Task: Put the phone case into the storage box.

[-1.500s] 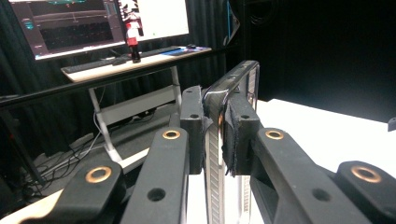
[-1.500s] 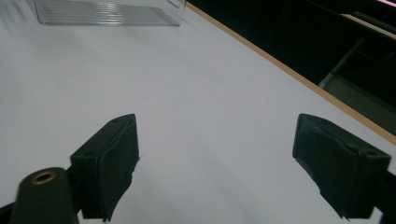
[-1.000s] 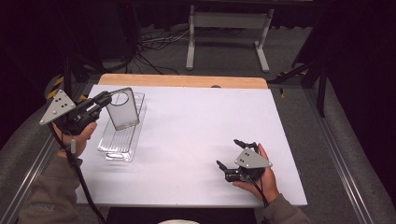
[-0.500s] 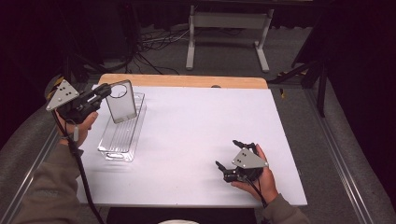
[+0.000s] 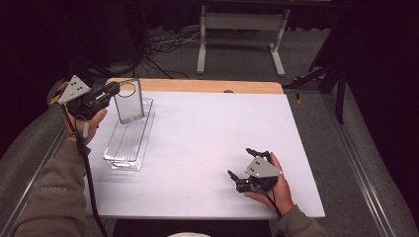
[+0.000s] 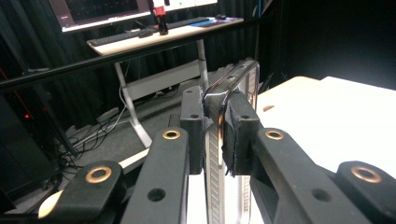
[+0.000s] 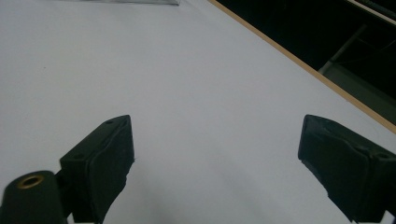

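Dark flooring with loose cables and a white metal stand lies beyond the far edge of the bench, which carries a white top with a strip of bare wood along its far side. At far left, the left gripper is held above the bench's far-left corner, a grey three-cornered plate on its top and a cable trailing down past the sleeve. Its jaws are closed on the upper edge of a clear plastic lid, which hangs lifted and near upright, a round hole near its top. In the left gripper view the lid is seen edge-on, pinched between the two black pads with no gap on either side. Directly beneath it, a clear plastic box rests on the bench near the left edge, its long axis running near to far; the lid's lower edge hangs over the far end of the box, and whether the two touch cannot be determined. Well apart, at near right, the right gripper sits low over the bench in the person's hand, its jaws pointing left. In the right gripper view the right gripper has its jaws spread wide with bare white bench between them, holding nothing.
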